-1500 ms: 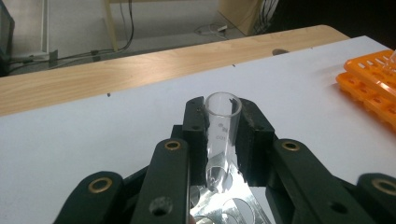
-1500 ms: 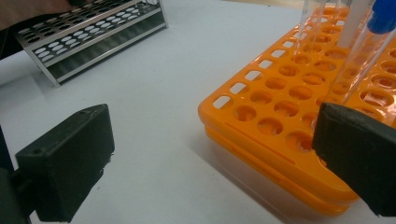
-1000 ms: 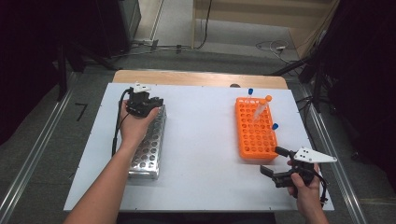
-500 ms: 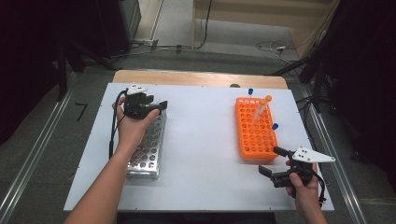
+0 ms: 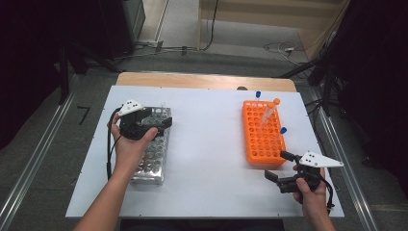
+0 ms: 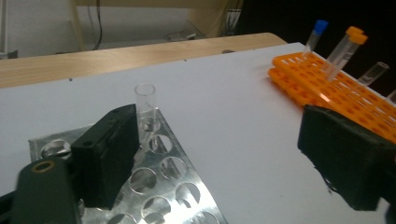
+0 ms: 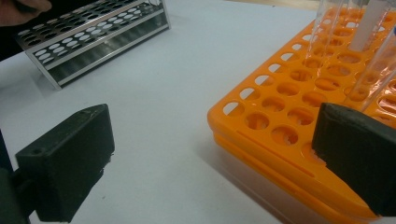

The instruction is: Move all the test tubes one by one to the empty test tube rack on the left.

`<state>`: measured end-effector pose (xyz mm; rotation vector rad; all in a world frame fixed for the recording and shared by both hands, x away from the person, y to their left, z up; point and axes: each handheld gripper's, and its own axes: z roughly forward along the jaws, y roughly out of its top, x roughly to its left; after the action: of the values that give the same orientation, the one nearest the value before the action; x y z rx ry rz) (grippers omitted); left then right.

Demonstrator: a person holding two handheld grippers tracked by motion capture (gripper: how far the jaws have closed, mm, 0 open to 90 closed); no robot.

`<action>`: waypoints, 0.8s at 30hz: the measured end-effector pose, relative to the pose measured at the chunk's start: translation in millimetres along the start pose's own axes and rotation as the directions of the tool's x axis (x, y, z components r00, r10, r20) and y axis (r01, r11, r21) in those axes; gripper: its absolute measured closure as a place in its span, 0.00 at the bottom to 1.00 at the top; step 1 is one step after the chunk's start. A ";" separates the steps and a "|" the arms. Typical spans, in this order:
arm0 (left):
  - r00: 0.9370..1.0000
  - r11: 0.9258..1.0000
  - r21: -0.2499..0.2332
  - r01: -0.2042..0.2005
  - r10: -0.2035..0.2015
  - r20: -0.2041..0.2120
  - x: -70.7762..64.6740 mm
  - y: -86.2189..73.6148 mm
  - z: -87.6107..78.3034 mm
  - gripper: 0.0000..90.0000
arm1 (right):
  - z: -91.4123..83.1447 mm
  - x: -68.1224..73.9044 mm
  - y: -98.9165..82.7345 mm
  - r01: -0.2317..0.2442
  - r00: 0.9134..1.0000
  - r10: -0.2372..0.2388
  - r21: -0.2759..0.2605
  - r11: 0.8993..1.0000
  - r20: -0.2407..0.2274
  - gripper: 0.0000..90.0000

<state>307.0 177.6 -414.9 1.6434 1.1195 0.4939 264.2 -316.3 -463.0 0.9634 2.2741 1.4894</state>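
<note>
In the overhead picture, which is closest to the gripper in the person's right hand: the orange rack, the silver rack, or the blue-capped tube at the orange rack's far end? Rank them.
From the right gripper:
1. Orange rack, just beyond it.
2. Blue-capped tube, at that rack's far end.
3. Silver rack, across the table under the left gripper.

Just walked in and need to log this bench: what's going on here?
A person is working with test tubes and two racks, a gripper in each hand. The left gripper has just been opening over the metal rack, nothing between its jaws; a clear tube stands in a far hole. The right gripper waits open beside the orange rack, which holds several tubes.
</note>
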 end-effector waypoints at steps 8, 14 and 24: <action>0.996 0.999 -0.043 -0.031 0.034 0.079 -19.7 -11.4 -23.5 0.00 | 2.9 2.1 1.8 -0.012 1.000 0.012 -0.004 1.000 -0.001 0.00; 0.993 0.997 -0.060 -0.053 0.059 0.105 -33.5 -24.5 -37.6 0.00 | 4.7 4.4 4.9 -0.011 1.000 0.011 -0.006 1.000 0.007 0.00; 0.989 0.994 -0.083 -0.076 0.086 0.123 -49.3 -54.4 -52.3 0.00 | 6.5 5.6 14.9 -0.031 0.999 0.031 -0.018 0.999 0.032 0.00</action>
<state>220.1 164.0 -434.4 1.6329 0.9320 0.4732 269.3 -304.2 -452.0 1.0151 2.2299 1.4926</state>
